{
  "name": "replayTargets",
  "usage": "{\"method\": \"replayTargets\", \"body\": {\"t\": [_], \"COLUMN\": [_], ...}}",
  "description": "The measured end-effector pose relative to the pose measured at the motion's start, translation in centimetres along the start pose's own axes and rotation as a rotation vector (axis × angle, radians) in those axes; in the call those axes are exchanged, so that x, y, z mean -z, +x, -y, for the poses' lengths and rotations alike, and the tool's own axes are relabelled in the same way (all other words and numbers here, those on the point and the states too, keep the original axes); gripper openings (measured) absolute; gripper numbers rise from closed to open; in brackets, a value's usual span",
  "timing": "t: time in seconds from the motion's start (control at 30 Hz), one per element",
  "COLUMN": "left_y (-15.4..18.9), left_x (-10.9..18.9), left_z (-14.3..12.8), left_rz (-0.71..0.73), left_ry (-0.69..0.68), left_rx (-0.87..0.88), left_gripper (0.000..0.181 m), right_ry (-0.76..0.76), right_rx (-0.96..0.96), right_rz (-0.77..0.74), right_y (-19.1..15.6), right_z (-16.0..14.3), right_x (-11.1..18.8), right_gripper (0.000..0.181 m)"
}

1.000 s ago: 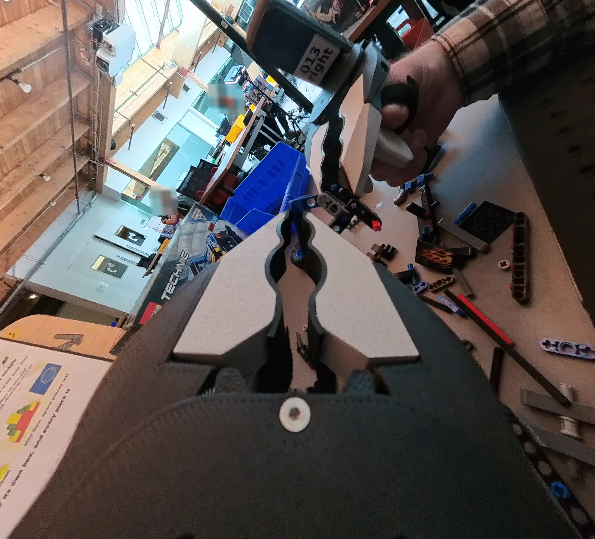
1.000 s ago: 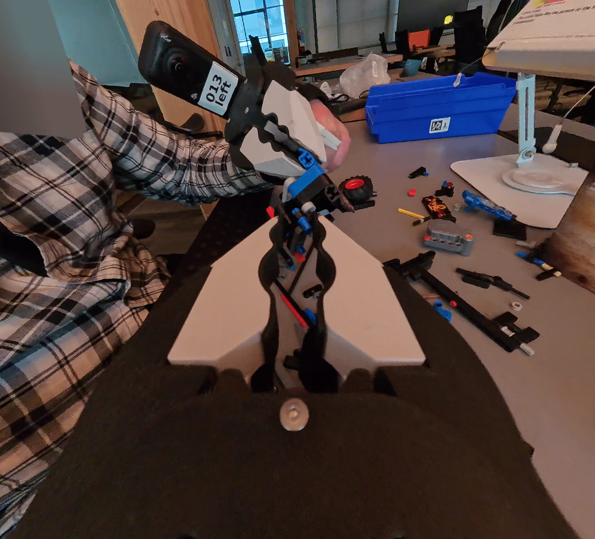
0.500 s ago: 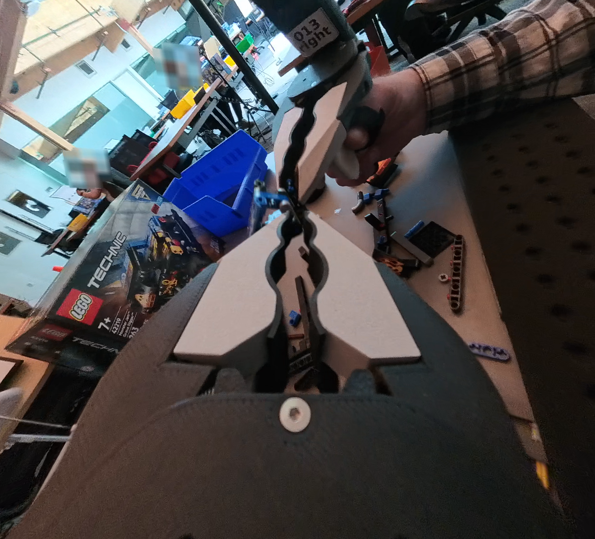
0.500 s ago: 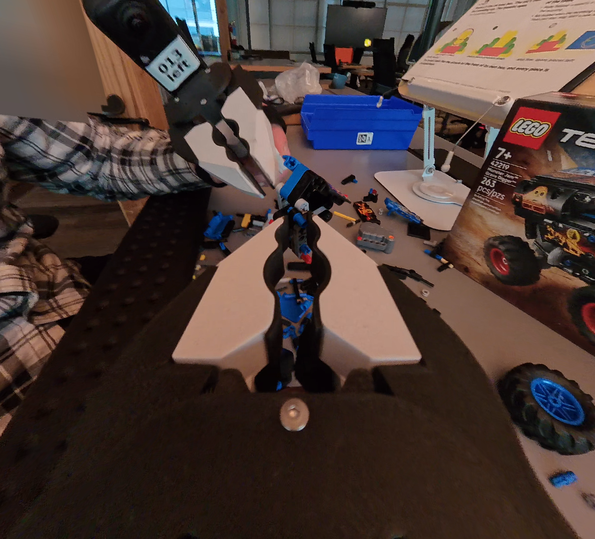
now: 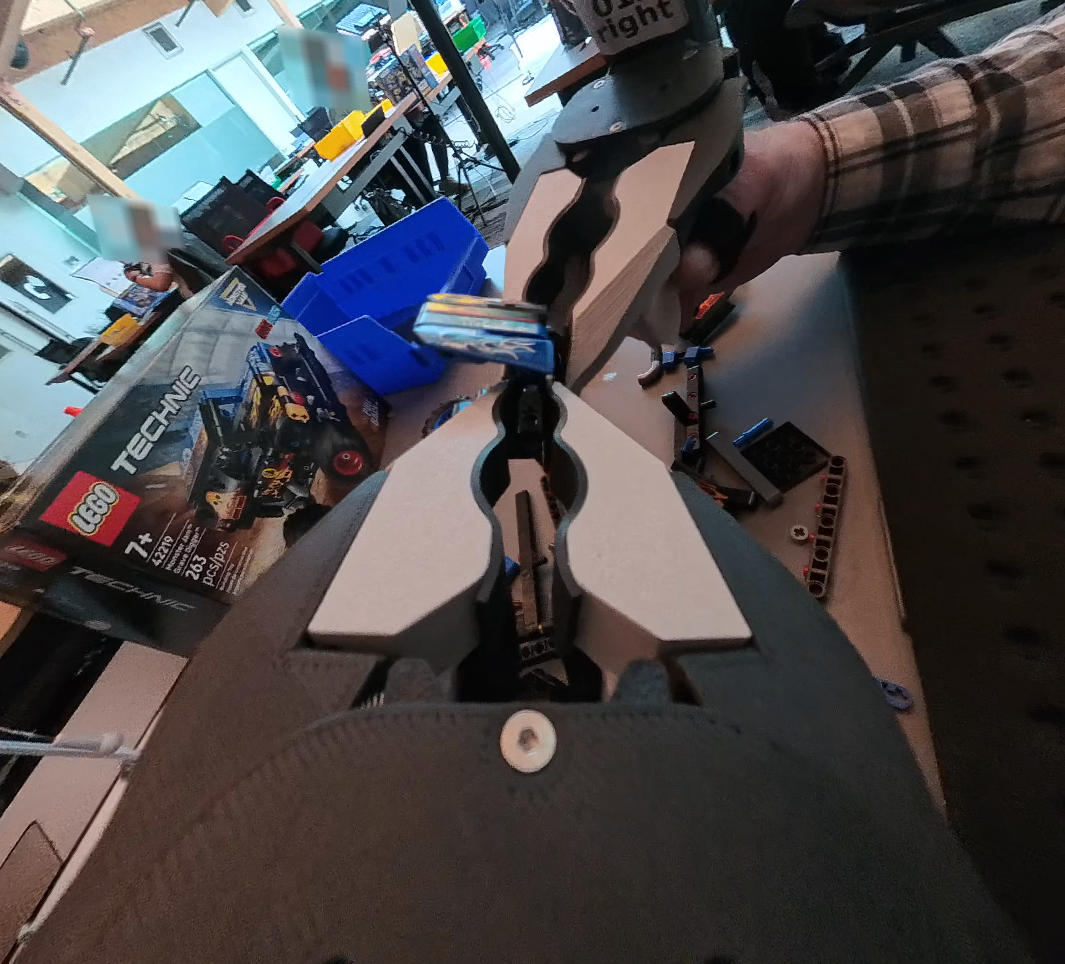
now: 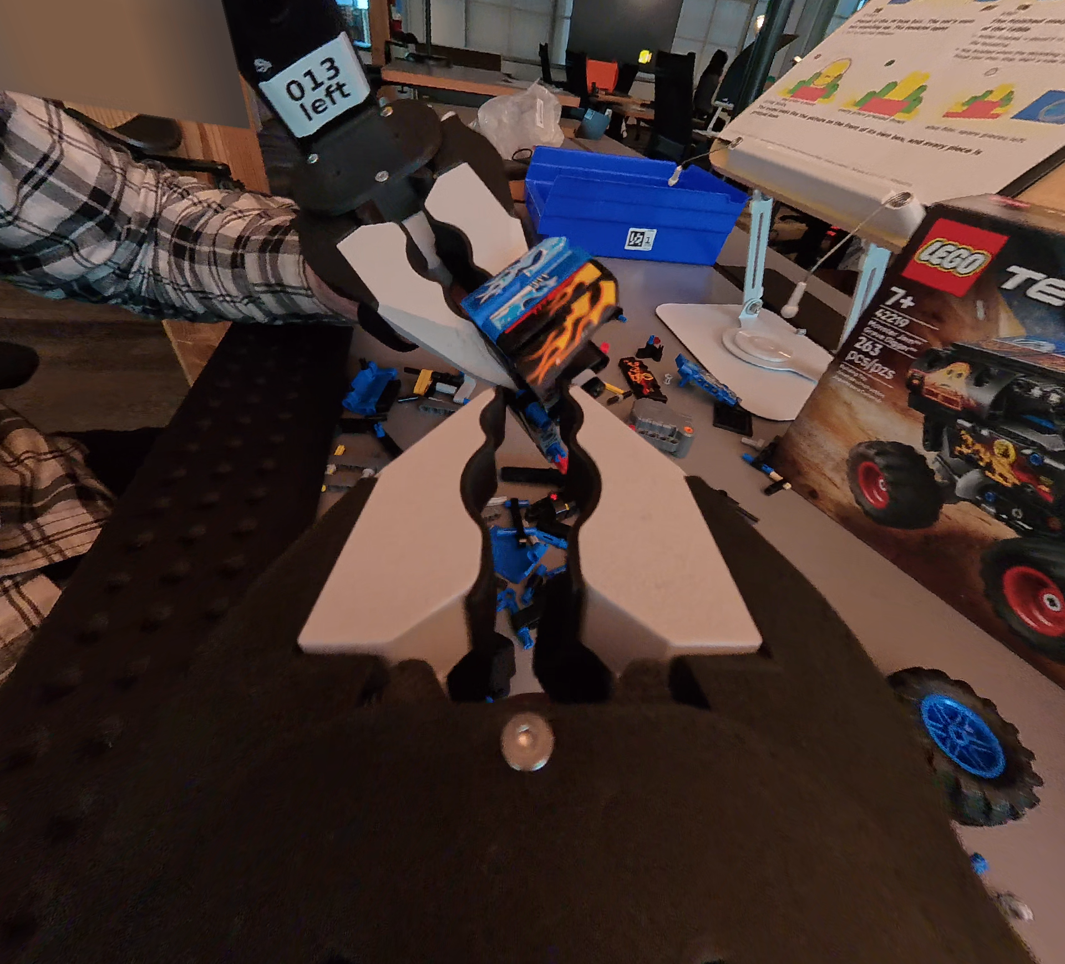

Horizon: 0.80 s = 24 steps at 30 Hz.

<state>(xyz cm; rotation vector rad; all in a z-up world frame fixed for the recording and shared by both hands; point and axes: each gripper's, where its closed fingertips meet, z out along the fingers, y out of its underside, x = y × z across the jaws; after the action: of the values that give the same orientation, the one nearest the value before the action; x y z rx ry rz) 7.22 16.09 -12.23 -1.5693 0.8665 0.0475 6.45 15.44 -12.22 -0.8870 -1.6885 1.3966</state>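
A small toy brick assembly [image 6: 544, 322], blue and black with flame decals, is held in the air between both grippers. It also shows in the left wrist view [image 5: 484, 337]. My left gripper [image 5: 527, 392] is shut on a black part at its underside. My right gripper [image 6: 533, 403] is shut on its lower blue and black end. In the left wrist view the right gripper [image 5: 547, 328] comes down from above, tip to tip with mine. In the right wrist view the left gripper [image 6: 478, 354] comes in from the upper left. A hand in a plaid sleeve holds each.
A toy set box [image 5: 190, 475] [image 6: 951, 417] stands on the grey table [image 6: 864, 579]. Blue bins [image 6: 622, 210] are behind. Loose bricks [image 5: 766, 464] lie below the grippers. A black tyre with a blue hub [image 6: 962, 746] lies at right. A sheet on a white stand [image 6: 749, 337] and a black perforated mat [image 6: 201, 475] flank them. Less than 4 cm separates the two grippers' tips.
Both grippers have swung together with the assembly still held. The assembly has turned, so its blue and flame panels now face the cameras. The toy set box has come into view.
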Motion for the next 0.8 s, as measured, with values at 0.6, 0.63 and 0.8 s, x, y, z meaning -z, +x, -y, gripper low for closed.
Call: {"method": "replayTargets", "body": {"t": [0.6,0.63,0.8], "left_y": [0.1,-1.7,0.2], "left_x": [2.4,3.8,2.6], "left_z": [1.7,2.0,0.6], "left_rz": [-0.167,-0.141,-0.213], "left_ry": [0.157,0.201,0.11], "left_rx": [0.169,0.222,0.167], "left_gripper": [0.004,0.005,0.005], "right_ry": [0.019,0.074,-0.015], "right_rx": [0.048,-0.001,-0.004], "right_rz": [0.052,0.031,0.062], "right_y": [-0.9,0.1,-0.2], "right_z": [0.5,1.0,-0.5], "right_x": [1.0,2.4,1.1], "right_gripper": [0.005,0.004,0.005]}}
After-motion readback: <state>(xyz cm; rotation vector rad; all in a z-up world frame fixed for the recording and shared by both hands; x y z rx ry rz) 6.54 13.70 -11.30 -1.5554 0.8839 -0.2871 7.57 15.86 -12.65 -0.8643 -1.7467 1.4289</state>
